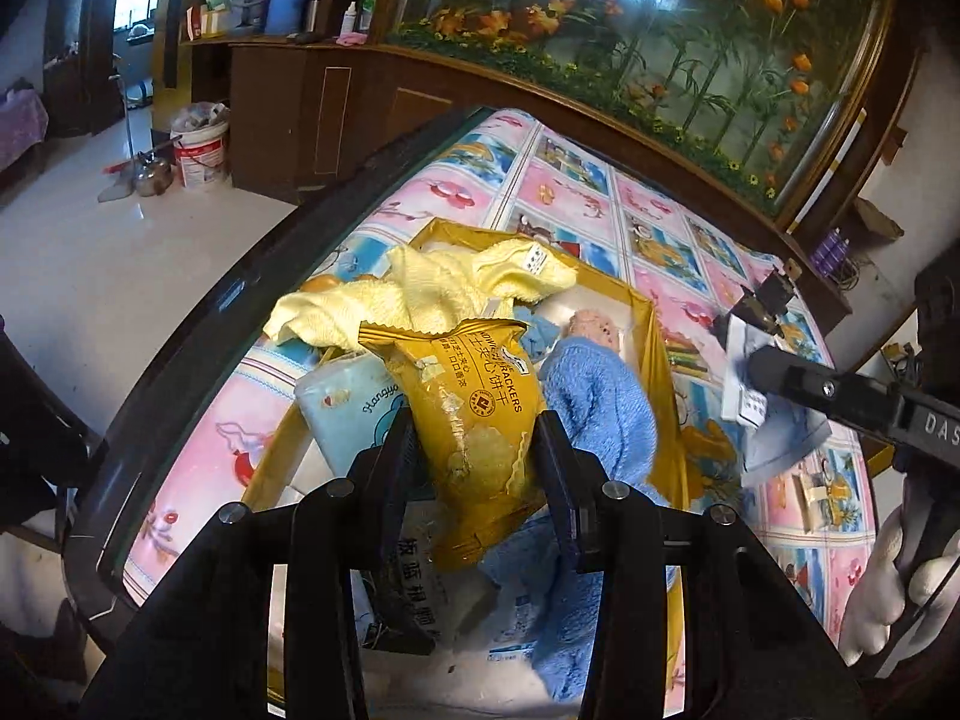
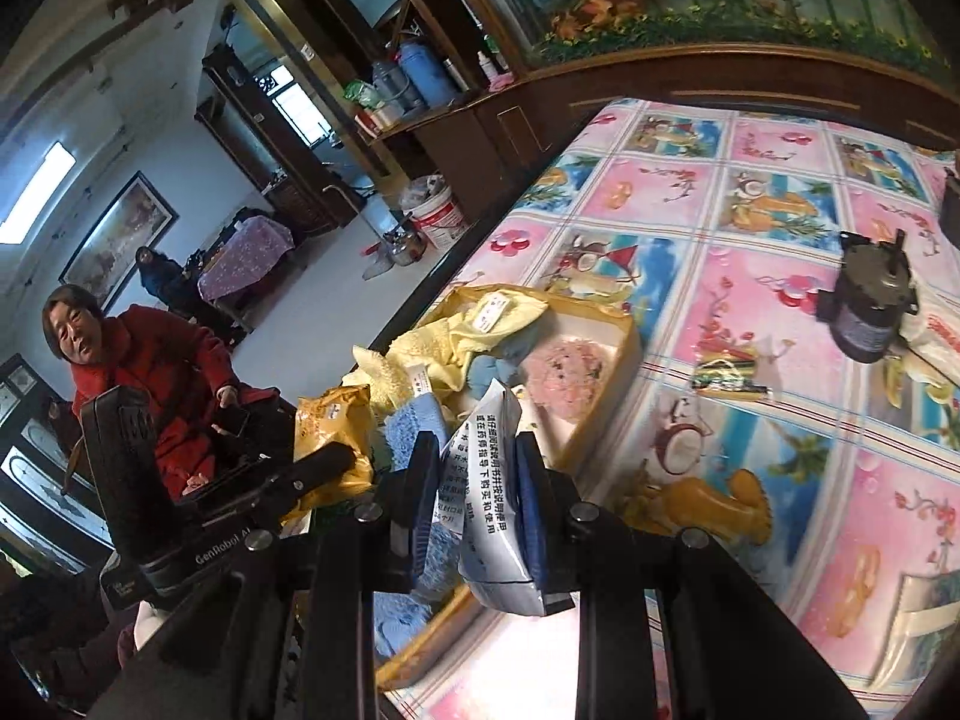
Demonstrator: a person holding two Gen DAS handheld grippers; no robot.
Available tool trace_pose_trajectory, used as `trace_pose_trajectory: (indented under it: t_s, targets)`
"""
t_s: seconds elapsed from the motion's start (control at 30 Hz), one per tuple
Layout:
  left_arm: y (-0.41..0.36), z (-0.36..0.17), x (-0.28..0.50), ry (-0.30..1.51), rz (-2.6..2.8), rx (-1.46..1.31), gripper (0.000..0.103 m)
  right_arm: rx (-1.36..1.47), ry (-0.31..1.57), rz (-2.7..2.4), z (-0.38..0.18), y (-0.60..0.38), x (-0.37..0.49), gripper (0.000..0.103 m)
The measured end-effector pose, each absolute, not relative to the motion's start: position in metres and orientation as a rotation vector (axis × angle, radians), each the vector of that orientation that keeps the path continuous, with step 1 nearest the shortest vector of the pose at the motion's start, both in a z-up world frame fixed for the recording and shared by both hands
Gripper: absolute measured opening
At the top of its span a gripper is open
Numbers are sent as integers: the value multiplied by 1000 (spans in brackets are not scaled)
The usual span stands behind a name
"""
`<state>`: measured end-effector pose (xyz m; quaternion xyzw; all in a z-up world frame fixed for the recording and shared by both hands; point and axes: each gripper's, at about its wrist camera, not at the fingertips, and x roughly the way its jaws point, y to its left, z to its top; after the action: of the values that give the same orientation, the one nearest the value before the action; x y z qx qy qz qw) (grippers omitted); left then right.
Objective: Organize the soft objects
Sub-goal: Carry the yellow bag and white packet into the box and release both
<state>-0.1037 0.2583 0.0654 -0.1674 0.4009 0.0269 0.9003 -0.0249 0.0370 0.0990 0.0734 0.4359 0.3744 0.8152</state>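
Left claw [image 1: 474, 450] is clenched on a yellow cracker bag [image 1: 474, 408], held above the gold box [image 1: 654, 324]. Right claw [image 2: 474, 504] is clenched on a white printed pouch [image 2: 486, 516], held over the box's near edge. Inside the box are seen a yellow towel [image 1: 444, 288], a blue towel [image 1: 600, 408] and a pink plush item [image 2: 567, 369]. The box is set on the patterned tabletop [image 2: 750, 252], near its left edge. A black motor [image 2: 870, 306] is seen well apart on the right.
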Motion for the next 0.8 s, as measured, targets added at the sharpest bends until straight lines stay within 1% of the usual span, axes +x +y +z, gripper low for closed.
trace_pose_trajectory:
  t_s: [0.2, 0.27, 0.37, 0.43, 0.5, 0.57, 0.8]
  targets:
    - [246, 56, -108, 860, 56, -272, 40, 117, 955, 752, 86, 76, 8, 24]
    - [245, 58, -111, 861, 66, -251, 42, 116, 971, 730, 78, 83, 18, 25]
    - [242, 61, -118, 857, 71, -229, 44, 106, 991, 690, 64, 90, 31, 28]
    - [240, 62, -122, 851, 72, -216, 44, 114, 1002, 682, 59, 92, 35, 36]
    - [238, 65, -125, 844, 74, -211, 44, 140, 1011, 682, 55, 91, 39, 38]
    - [237, 67, -127, 834, 78, -207, 44, 160, 1014, 688, 55, 89, 41, 41]
    - [227, 76, -130, 804, 133, -139, 44, 164, 923, 684, 81, 70, 29, 44]
